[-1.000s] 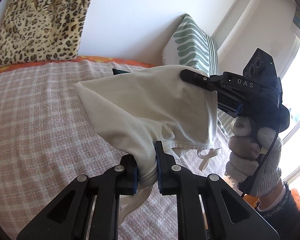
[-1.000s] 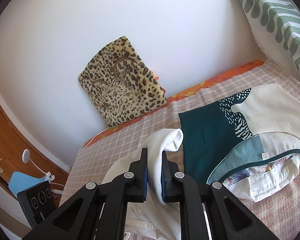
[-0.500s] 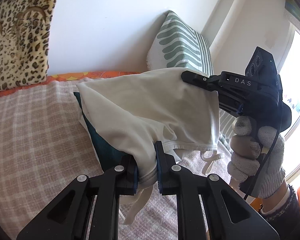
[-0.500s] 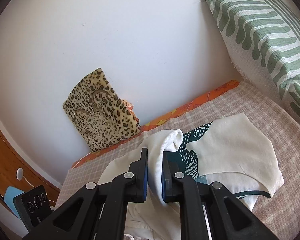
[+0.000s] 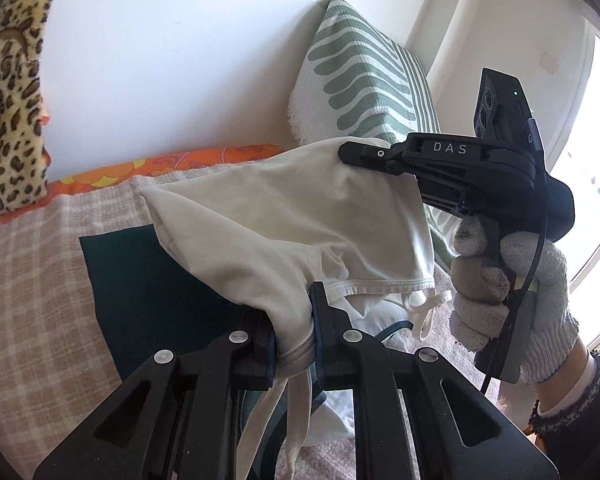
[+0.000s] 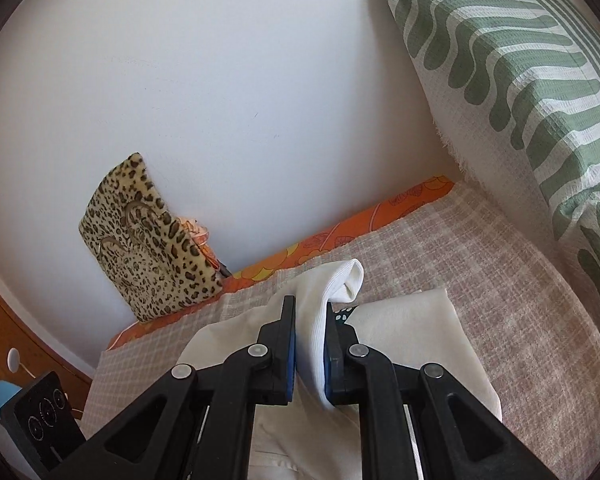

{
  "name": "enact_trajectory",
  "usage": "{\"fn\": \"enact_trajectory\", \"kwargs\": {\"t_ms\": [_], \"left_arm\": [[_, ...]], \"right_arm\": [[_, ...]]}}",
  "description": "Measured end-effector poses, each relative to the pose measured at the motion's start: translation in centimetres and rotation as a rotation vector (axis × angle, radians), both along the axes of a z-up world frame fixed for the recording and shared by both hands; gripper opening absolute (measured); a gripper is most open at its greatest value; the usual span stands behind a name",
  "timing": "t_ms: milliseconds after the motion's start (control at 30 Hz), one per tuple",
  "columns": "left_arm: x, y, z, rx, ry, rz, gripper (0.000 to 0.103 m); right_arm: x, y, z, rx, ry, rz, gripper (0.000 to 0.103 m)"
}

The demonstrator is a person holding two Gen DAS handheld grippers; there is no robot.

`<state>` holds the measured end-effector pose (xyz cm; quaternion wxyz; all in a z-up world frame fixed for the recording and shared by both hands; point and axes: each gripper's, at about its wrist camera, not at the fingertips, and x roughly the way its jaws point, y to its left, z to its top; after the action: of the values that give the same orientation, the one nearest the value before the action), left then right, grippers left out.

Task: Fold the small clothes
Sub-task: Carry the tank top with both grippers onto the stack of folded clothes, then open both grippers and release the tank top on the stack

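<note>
1. Garment (image 5: 284,216): a cream one, bunched and hanging in the air between my two hands, above the bed (image 5: 28,280).
2. My left hand-held gripper (image 5: 293,344) is clamped on one bunched edge of it, with loose straps dangling below the jaws.
3. My right hand-held gripper (image 6: 311,346) is clamped on the opposite edge; in its own view a white ribbed fold pokes up between the jaws. From the left view I see that same tool pinching the garment's far corner, held in my gloved right hand (image 5: 512,292).
4. What has changed: a second ago plain checked blanket lay under the garment. Now both hands have carried it sideways along the bed, and a dark green cloth (image 5: 148,280) with other laid-out pieces sits right beneath it. The striped pillow (image 5: 364,92) is much nearer, and the leopard cushion (image 6: 148,240) has slid off to the side.
5. What that means, as I judge it: the folding of this piece looks done, and I am bringing it to the pile. The grip has not shifted during the carry.
6. Next I would lower it flat on the stack and only then let go.
</note>
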<state>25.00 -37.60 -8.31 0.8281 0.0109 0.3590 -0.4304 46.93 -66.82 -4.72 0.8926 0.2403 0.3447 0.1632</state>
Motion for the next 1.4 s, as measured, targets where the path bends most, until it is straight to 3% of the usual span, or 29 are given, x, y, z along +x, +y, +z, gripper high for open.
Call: {"fn": "enact_trajectory", "kwargs": {"t_ms": [167,400,533,667,800,967,1200,1300,1333,1367,1400], "left_arm": [[0.6,-0.3,-2.0,0.045,0.038,-0.017,0.012],[0.2,0.6,-3.1,0.103,0.074,-0.031,0.015],[-0.6,1.0,-3.4,0.125,0.094,-0.033,0.016],[-1.4,2.1,-3.2,0.124,0.084,-0.019,0.023],[-1.9,4.1,-2.5,0.083,0.076,0.007,0.024],[-2.0,6.1,-1.7,0.027,0.107,0.027,0.024],[-3.3,7.2,-1.5,0.054,0.094,0.051,0.024],[-4.6,7.8,-0.3,0.062,0.042,0.06,0.025],[-5.0,8.0,0.2,0.064,0.025,0.06,0.033],[-5.6,8.4,0.7,0.064,0.003,0.059,0.049],[-6.1,8.7,1.3,0.06,-0.022,0.061,0.055]], "right_arm": [[2.2,-0.2,-2.8,0.008,0.052,0.009,0.008],[4.2,-0.1,-4.8,-0.065,0.102,0.023,0.009],[4.2,-0.1,-4.9,-0.125,0.119,0.006,0.015],[3.7,-0.2,-4.4,-0.221,0.151,-0.02,0.032],[2.2,-1.0,-3.0,-0.316,0.138,-0.069,0.033],[-1.1,-2.1,-1.0,-0.275,0.073,-0.097,0.033],[-4.1,-0.9,1.0,-0.253,0.043,-0.094,0.033],[-5.8,-0.1,2.0,-0.234,0.023,-0.091,0.034],[-6.3,0.2,2.4,-0.238,0.018,-0.087,0.035],[-6.9,0.5,2.8,-0.247,0.011,-0.085,0.035],[-7.4,0.8,3.2,-0.257,0.004,-0.085,0.035]]}}
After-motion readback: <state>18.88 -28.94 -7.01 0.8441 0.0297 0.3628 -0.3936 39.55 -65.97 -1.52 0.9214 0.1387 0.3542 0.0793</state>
